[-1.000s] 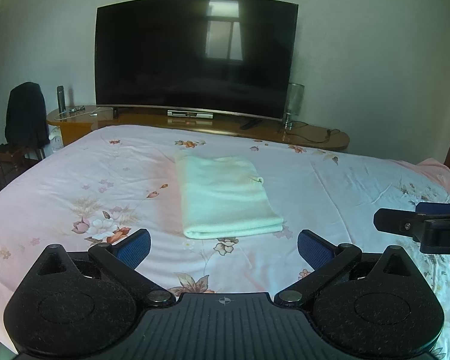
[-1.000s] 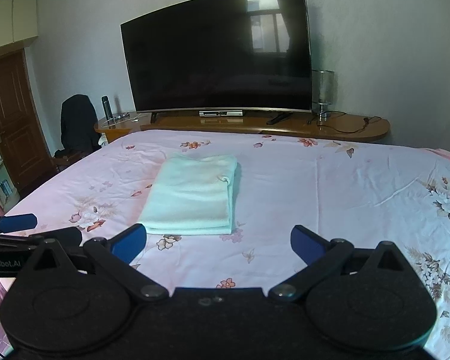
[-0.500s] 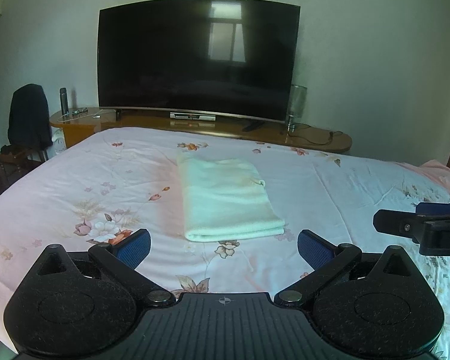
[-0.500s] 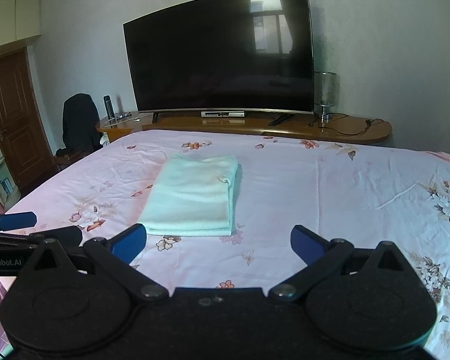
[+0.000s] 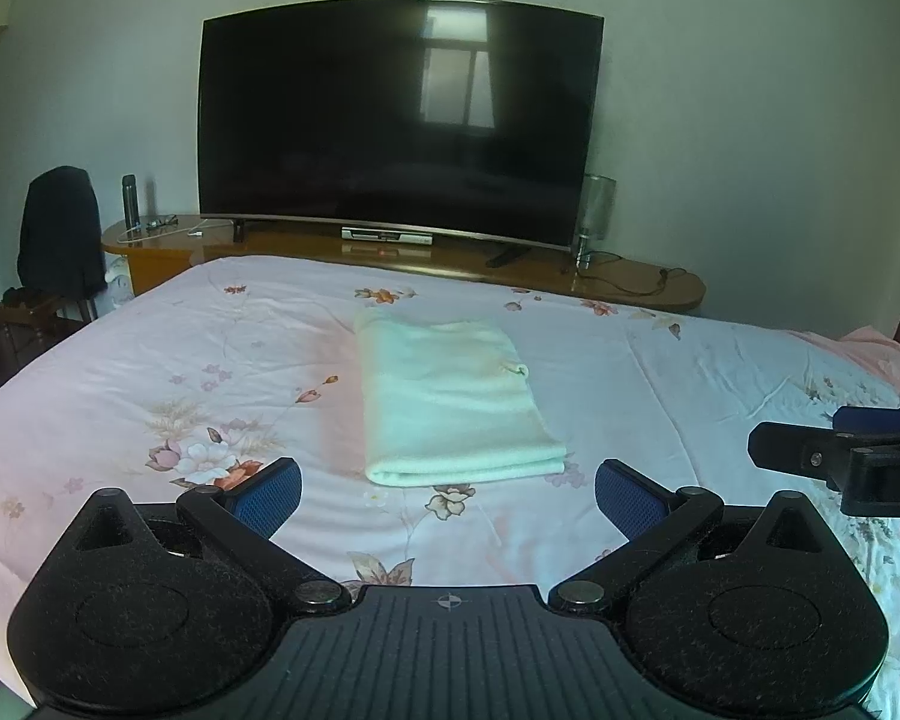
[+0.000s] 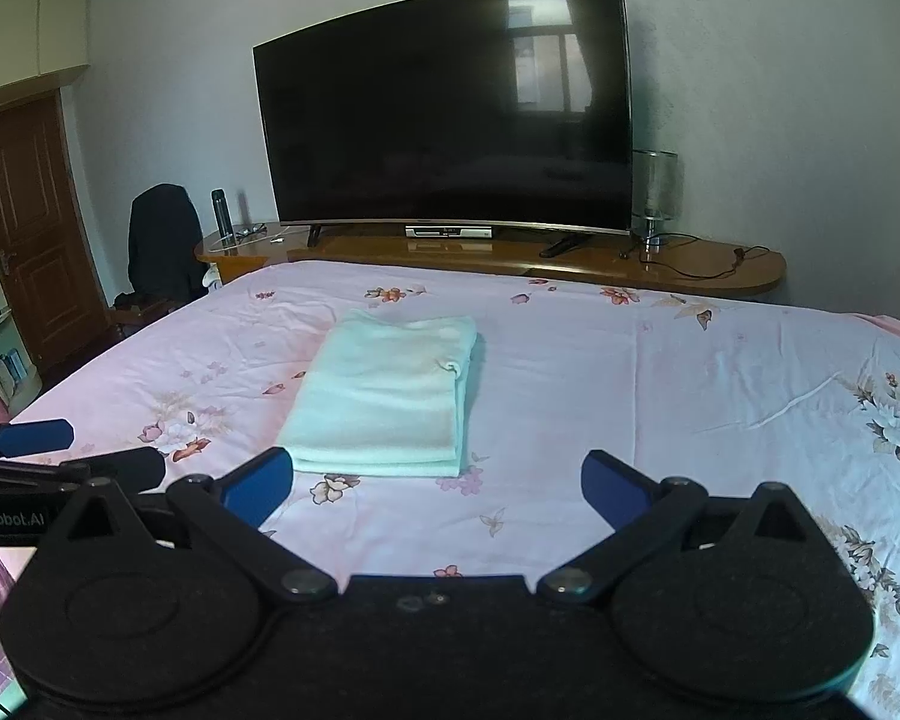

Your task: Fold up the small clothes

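A pale green cloth (image 5: pixel 450 402) lies folded in a neat rectangle on the pink floral bedsheet (image 5: pixel 168 372). It also shows in the right wrist view (image 6: pixel 384 396). My left gripper (image 5: pixel 448 495) is open and empty, held just short of the cloth's near edge. My right gripper (image 6: pixel 438 489) is open and empty, to the right of the cloth's near edge. Each gripper shows at the edge of the other's view, the right one (image 5: pixel 834 450) and the left one (image 6: pixel 60 450).
A large curved TV (image 5: pixel 399 126) stands on a wooden stand (image 5: pixel 630 279) beyond the bed. A chair with a dark jacket (image 5: pixel 60 234) is at the far left. A brown door (image 6: pixel 36 228) is on the left wall.
Both views have shifted slightly, tilting up a little. The cloth has not moved and both grippers stay open.
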The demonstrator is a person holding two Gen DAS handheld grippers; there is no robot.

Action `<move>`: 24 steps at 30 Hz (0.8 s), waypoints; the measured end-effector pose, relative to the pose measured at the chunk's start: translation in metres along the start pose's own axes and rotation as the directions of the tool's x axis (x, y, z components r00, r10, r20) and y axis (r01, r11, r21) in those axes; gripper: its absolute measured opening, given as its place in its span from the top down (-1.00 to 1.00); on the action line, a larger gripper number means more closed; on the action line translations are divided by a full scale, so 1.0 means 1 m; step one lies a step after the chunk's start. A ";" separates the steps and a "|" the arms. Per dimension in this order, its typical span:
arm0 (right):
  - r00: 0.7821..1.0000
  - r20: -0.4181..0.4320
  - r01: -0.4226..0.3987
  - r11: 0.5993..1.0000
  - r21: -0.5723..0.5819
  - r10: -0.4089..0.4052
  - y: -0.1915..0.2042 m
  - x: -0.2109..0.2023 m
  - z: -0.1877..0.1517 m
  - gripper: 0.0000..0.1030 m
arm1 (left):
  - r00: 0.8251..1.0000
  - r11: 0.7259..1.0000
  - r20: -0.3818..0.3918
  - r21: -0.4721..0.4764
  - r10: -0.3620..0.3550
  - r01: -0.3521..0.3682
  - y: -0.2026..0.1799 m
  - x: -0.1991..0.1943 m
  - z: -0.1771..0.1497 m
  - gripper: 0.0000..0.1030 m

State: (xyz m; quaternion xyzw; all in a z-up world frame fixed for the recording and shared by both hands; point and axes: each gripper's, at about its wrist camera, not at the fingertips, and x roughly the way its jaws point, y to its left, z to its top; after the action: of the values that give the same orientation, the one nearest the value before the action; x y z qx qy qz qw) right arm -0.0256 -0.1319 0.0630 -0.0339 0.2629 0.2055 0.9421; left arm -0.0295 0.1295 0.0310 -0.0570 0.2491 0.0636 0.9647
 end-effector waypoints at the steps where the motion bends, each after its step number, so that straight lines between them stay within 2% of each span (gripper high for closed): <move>1: 1.000 0.001 0.001 1.000 0.000 -0.001 0.000 0.000 0.000 -0.99 | 1.000 1.000 0.001 0.000 0.002 -0.002 -0.001 0.000 0.000 -1.00; 18: 1.000 -0.009 -0.009 1.000 -0.009 0.009 -0.009 0.003 -0.001 -0.99 | 1.000 1.000 0.004 0.003 0.028 -0.028 -0.003 0.002 0.002 -1.00; 24: 1.000 -0.009 -0.010 1.000 -0.013 0.010 -0.009 0.004 -0.001 -0.99 | 0.999 0.999 0.048 0.039 0.022 -0.024 -0.005 -0.002 0.003 -1.00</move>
State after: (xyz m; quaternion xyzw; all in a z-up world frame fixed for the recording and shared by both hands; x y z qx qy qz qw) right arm -0.0192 -0.1390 0.0600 -0.0395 0.2659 0.2116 0.9397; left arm -0.0291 0.1249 0.0346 -0.0337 0.2281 0.0712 0.9704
